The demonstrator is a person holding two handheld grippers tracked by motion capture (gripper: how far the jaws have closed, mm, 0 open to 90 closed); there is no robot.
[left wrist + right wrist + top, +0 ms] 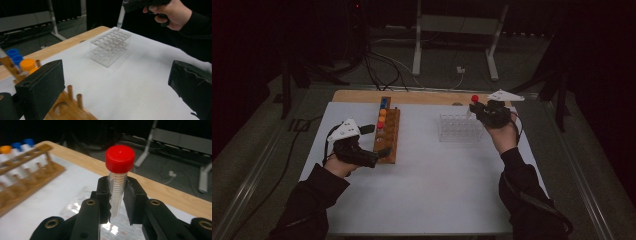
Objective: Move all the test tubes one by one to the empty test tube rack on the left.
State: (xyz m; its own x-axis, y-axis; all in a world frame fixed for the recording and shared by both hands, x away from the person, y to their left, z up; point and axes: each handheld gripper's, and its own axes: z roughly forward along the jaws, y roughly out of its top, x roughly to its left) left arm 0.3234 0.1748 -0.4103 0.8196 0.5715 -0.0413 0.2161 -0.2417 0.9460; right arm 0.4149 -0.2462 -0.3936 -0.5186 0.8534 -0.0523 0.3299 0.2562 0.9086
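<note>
My right gripper (117,195) is shut on a clear, graduated tube with a red cap (119,158), held upright. In the high view that gripper (479,107) hangs above the far right corner of a clear plastic rack (459,127). The left gripper view shows the tube's pointed tip (119,24) just above the clear rack (110,46). My left gripper (374,140) stands open, its jaws either side of the near end of a wooden rack (388,135). That wooden rack holds tubes with blue, orange and red caps (383,112).
A white mat (427,185) covers most of the wooden table (422,96). Cables and a metal stand's legs (417,55) lie on the floor beyond the far edge. Both sleeved forearms come in from the near edge.
</note>
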